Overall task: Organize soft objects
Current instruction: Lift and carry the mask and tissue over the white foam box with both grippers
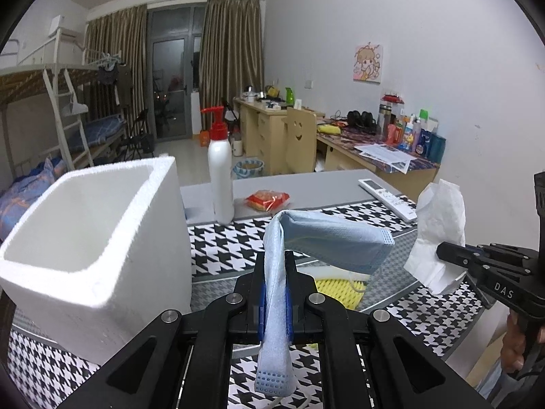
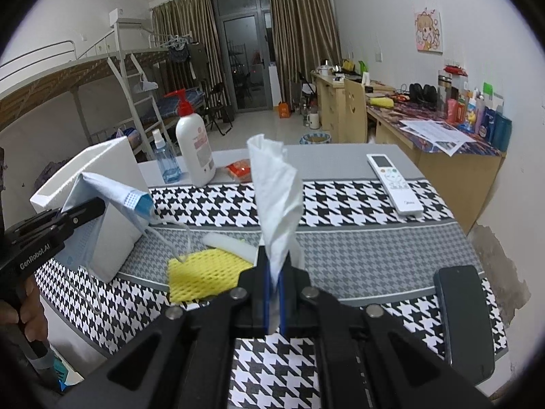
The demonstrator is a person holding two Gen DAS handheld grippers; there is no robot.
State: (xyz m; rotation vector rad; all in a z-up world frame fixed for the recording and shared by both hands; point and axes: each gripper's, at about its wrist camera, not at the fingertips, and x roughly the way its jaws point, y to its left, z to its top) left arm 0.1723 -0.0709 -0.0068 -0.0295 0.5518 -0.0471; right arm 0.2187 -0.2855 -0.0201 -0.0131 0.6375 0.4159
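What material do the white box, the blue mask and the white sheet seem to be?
White box: likely foam, matte with grainy thick walls. Blue mask: probably non-woven fabric, soft, with embossed dotted ends. White sheet: seemingly tissue paper, thin and crumpled.

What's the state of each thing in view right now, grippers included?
left gripper: shut on the mask
blue face mask: pinched, lifted, drooping over
right gripper: shut on the tissue
white tissue: pinched, standing up, off the table
white foam box: upright, open-topped, nothing visible inside
yellow mesh sleeve: lying flat on the cloth
pump bottle: upright, capped
spray bottle: upright
remote control: lying face up
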